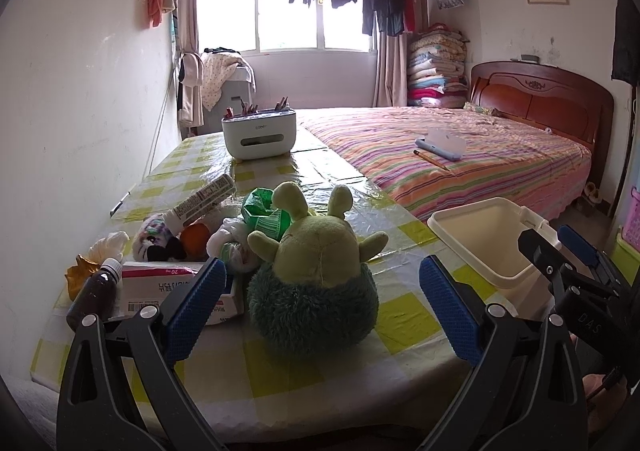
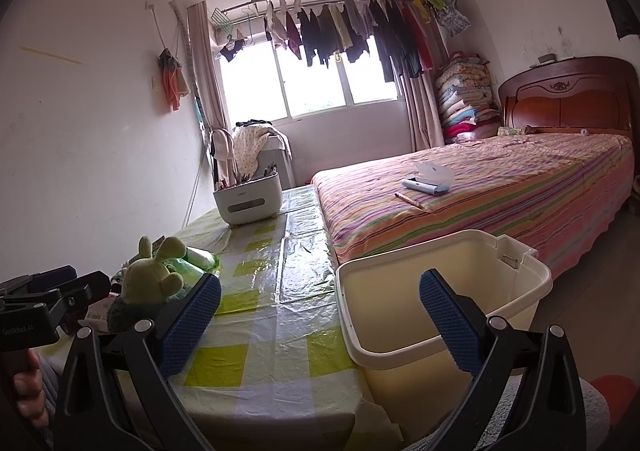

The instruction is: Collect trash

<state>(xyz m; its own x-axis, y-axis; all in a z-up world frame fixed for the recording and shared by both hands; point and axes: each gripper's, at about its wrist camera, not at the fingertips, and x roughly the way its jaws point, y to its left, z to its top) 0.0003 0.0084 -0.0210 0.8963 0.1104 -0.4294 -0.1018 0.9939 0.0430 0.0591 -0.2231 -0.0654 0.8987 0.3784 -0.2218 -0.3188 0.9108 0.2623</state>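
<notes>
Nearest the lens: left claw (image 1: 322, 307) spread wide and empty, framing the green plush toy (image 1: 314, 275) without touching. Right claw (image 2: 320, 325) likewise gaping, holding nothing, poised over the cream bin (image 2: 440, 291) at the surface (image 2: 272, 291) edge, probably set there to receive litter. Behind the toy, heaped trash: pink-and-white box (image 1: 160, 285), crumpled green wrapper (image 1: 266, 213), brown bottle (image 1: 96, 291), white tube (image 1: 204, 199). Half hidden behind these: an orange item and crumpled pale scraps, hard to identify. Bin interior apparently empty, bottom unseen.
</notes>
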